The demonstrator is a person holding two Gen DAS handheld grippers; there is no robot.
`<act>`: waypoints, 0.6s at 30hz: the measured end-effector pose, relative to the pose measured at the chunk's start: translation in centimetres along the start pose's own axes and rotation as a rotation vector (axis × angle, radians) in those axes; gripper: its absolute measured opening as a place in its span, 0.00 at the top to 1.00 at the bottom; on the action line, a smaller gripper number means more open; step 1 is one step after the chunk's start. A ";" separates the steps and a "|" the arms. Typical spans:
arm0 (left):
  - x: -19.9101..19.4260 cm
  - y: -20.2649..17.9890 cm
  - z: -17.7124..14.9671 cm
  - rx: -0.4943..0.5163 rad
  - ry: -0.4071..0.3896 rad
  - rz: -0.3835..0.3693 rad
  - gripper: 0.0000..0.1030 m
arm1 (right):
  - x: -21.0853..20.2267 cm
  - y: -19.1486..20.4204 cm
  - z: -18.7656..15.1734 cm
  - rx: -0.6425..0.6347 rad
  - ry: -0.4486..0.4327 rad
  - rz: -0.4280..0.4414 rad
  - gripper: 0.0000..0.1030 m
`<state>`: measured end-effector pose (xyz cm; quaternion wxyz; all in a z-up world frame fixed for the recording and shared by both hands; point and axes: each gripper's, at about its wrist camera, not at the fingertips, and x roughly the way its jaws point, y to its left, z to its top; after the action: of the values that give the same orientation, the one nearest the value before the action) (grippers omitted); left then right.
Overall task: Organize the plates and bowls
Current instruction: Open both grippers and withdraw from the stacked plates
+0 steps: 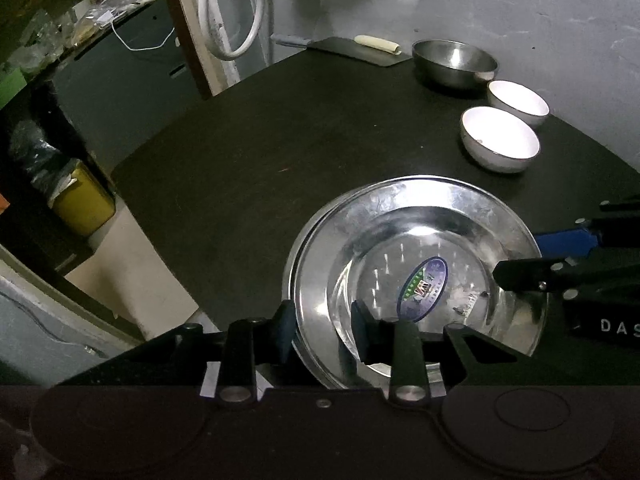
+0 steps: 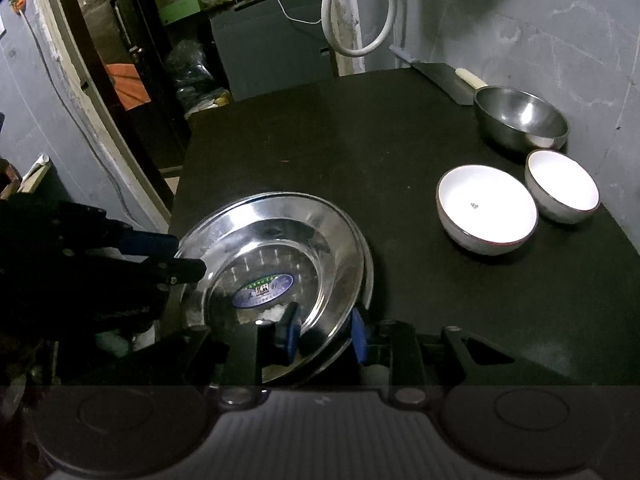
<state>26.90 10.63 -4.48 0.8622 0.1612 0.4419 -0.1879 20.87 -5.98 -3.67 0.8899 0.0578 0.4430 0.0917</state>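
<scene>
Both grippers straddle the rim of the steel plate (image 1: 416,256) in the lower middle of each frame — left gripper (image 1: 324,330) and right gripper (image 2: 326,330) clamp opposite edges. Best lifted level (a second plate seems nested beneath), clear of the white bowls (image 2: 486,208) — slowly.

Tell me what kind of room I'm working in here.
Probably a home kitchen or a utility corner. Stacked steel plates, two white bowls and a steel bowl sit on a dark table, with a cleaver by the bare grey wall.
</scene>
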 end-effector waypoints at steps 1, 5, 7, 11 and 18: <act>0.0 0.0 0.0 -0.003 0.002 -0.006 0.68 | 0.0 -0.1 0.0 0.003 -0.001 -0.001 0.70; -0.1 -0.1 0.0 -0.012 0.000 -0.009 0.68 | 0.2 0.0 -0.2 -0.013 0.000 -0.026 0.68; -0.2 0.0 0.0 -0.021 -0.003 -0.012 0.66 | 0.3 0.2 -0.3 -0.025 -0.002 -0.030 0.65; -0.6 0.5 0.2 -0.057 -0.031 -0.015 0.36 | 0.8 0.5 -0.8 -0.051 0.004 -0.040 0.45; -1.4 0.9 1.3 -0.094 -0.115 -0.008 0.10 | 0.8 0.1 -1.3 -0.039 -0.001 -0.043 0.18</act>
<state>27.45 11.16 -2.49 0.8920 0.1076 0.4006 -0.1795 20.31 -5.65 -5.05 0.8930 0.0309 0.4416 0.0812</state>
